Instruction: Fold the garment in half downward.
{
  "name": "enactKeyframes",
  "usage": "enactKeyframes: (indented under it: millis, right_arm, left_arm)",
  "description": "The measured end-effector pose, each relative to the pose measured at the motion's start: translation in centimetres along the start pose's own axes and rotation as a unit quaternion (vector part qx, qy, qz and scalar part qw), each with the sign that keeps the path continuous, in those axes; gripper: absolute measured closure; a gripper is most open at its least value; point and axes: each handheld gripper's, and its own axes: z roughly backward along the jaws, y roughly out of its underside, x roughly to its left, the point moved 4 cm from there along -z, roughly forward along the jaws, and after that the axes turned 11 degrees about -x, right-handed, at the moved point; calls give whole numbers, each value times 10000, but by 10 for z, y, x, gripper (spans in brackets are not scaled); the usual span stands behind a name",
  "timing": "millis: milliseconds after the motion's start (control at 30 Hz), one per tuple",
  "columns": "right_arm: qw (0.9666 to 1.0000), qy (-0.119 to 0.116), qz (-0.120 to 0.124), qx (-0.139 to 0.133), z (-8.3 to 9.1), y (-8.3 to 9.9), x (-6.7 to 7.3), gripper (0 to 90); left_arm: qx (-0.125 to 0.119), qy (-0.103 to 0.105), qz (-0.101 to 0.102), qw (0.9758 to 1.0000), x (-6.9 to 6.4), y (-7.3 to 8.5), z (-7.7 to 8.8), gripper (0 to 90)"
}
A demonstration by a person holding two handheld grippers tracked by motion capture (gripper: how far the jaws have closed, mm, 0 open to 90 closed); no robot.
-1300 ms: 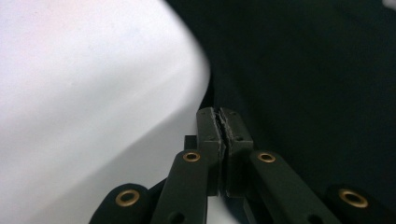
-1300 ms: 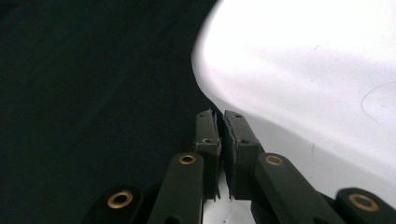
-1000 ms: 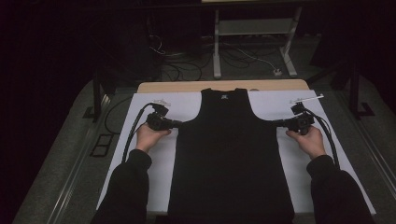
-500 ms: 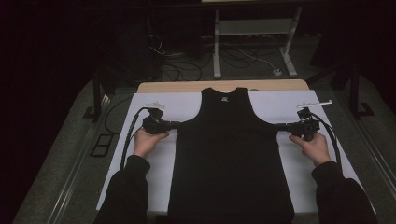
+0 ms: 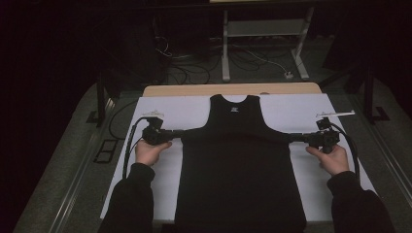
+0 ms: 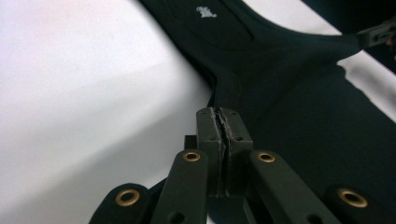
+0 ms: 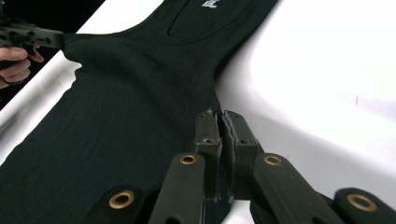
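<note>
Left gripper [image 5: 176, 133] is pinching the left armpit edge of the black tank top [image 5: 238, 170], jaws pressed together on the fabric (left gripper view shows the seam running straight into the closed pads [image 6: 223, 122]). The tank top is lying flat, neck away from the person, on the white sheet [image 5: 301, 111] covering the table [image 5: 194, 90], with the two side points being pulled outward so the cloth is peaking toward each tool. Right gripper [image 5: 295, 138] is clamping the right armpit edge the same way, pads [image 7: 221, 122] tight on a thin fold.

Step in hand looks like spreading or lifting the garment by the armholes for a fold. To do it well: keeping both pulls even and level so the chest panel is staying taut without skewing, keeping the grips on the seam rather than one loose layer, and not dragging the sheet.

No containers are in view here, so nothing is sitting in any.
</note>
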Motion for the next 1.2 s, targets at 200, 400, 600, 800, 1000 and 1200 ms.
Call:
enactKeyframes:
  millis: [200,400,600,800,1000,1200]
  right_arm:
    - [10000,-30,-46,-23,10,7,4,841]
    - [10000,0,-78,12,14,13,6,841]
    - [9999,-2,-83,100,17,20,10,840]
    - [9996,-15,-144,239,20,28,12,840]
    - [9991,-140,-321,251,26,33,17,840]
    - [9983,-182,-394,401,30,41,20,840]
  left_arm:
    - [-114,46,139,9998,-2,3,7,867]
    - [-107,58,233,9997,-6,9,12,867]
    - [-29,43,330,9994,-9,18,15,866]
    - [-2,116,449,9989,-14,26,23,866]
    - [11,173,560,9983,-18,33,29,867]
    - [87,246,588,9979,-27,39,35,866]
